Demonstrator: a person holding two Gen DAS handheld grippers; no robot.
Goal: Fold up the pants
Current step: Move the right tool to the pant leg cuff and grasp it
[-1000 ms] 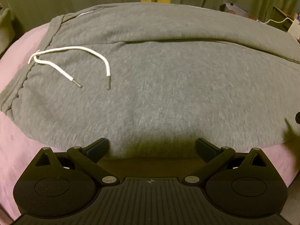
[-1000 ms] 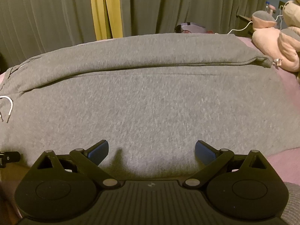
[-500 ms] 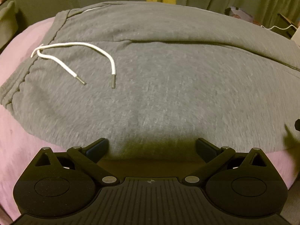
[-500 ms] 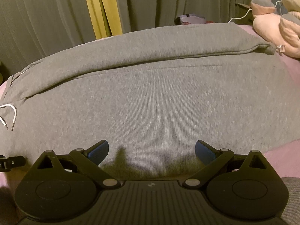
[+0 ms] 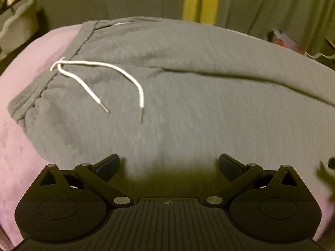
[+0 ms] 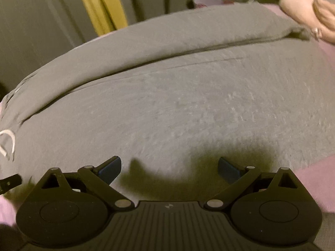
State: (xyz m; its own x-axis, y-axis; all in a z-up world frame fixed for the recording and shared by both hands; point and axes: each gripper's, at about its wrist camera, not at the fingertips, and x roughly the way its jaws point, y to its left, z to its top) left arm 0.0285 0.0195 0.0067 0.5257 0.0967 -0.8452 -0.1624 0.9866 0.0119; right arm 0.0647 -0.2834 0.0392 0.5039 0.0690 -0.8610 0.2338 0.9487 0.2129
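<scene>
Grey sweatpants (image 5: pixel 199 108) lie flat, spread wide on the pink blanket (image 5: pixel 18 138), waistband (image 5: pixel 31 96) at the blanket's left side, legs running right. One leg lies alongside the other, seam line between them. White drawstring (image 5: pixel 100 67) hangs loose from the waistband, both metal-tipped ends resting on the grey fabric. Cuff end (image 6: pixel 297 31) sits near the blanket's far right.

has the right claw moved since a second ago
Yes. The right claw, open, has tilted and swung: the yellow curtain strip now slants, and the pink plush toy has shifted toward the top right corner above the grey sweatpants.
</scene>
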